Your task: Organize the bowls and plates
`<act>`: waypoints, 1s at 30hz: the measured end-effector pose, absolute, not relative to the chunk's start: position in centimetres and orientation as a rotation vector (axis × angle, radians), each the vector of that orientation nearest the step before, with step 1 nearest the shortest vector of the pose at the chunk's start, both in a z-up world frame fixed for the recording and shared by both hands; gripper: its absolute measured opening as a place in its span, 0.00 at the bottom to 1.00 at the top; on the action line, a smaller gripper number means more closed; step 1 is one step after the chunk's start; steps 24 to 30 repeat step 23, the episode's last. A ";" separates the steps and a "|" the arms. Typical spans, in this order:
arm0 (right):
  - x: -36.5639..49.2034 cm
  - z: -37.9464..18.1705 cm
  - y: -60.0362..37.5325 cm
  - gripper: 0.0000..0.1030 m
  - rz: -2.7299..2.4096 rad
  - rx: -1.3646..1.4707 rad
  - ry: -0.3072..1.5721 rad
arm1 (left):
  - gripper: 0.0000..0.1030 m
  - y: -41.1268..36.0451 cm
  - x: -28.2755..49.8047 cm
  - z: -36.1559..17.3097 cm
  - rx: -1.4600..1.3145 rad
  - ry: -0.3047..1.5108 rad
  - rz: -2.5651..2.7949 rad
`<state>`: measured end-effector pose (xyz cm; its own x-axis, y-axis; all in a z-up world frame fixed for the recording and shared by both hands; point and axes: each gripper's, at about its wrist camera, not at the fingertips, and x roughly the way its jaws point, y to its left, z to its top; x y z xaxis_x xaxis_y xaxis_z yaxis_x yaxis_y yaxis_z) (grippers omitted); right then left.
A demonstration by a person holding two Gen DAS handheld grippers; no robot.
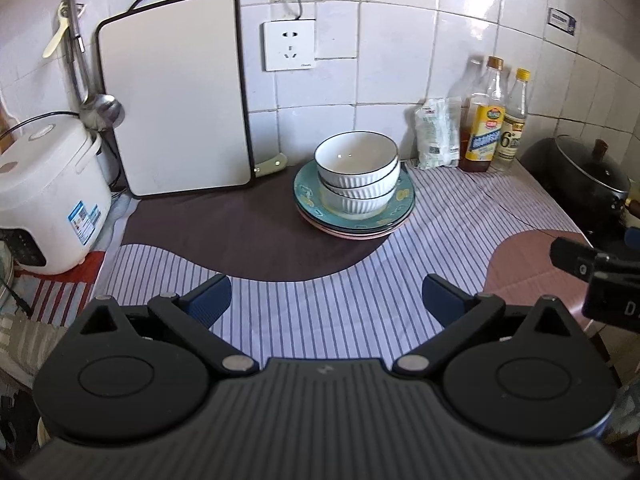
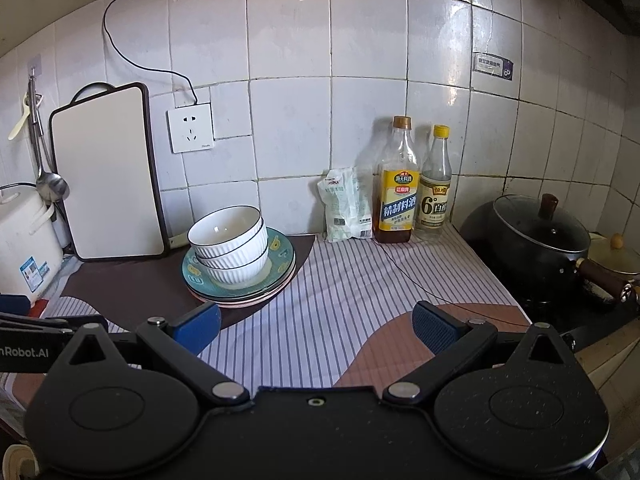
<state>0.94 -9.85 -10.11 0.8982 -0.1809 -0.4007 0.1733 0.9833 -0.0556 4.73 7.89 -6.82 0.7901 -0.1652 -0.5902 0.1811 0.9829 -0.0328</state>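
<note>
Both grippers, left (image 1: 326,296) and right (image 2: 316,326), are hovering wide and empty; bowls (image 1: 357,172) are sitting nested on plates (image 1: 394,216), apparently sorted, needing only withdrawal.

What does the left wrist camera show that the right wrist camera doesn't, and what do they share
Only the left wrist view shows the whole rice cooker with its front panel. Only the right wrist view shows the small pan with a pale lid behind the black pot. Both show the bowls nested on the plates, the cutting board, the outlet, two bottles and a bag. The left gripper and right gripper are open and empty.
</note>
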 end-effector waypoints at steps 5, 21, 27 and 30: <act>0.8 -10.1 -10.0 1.00 -0.178 -0.019 0.417 | 1.00 7.9 4.7 -7.0 0.020 0.621 -0.156; 0.7 -10.2 -10.3 1.00 -0.173 -0.017 0.421 | 1.00 7.9 4.4 -7.1 0.039 0.591 -0.159; 0.7 -10.2 -10.4 1.00 -0.171 -0.017 0.421 | 1.00 8.1 4.4 -7.0 0.031 0.585 -0.166; 0.7 -10.2 -10.4 1.00 -0.171 -0.017 0.421 | 1.00 8.1 4.4 -7.0 0.031 0.585 -0.166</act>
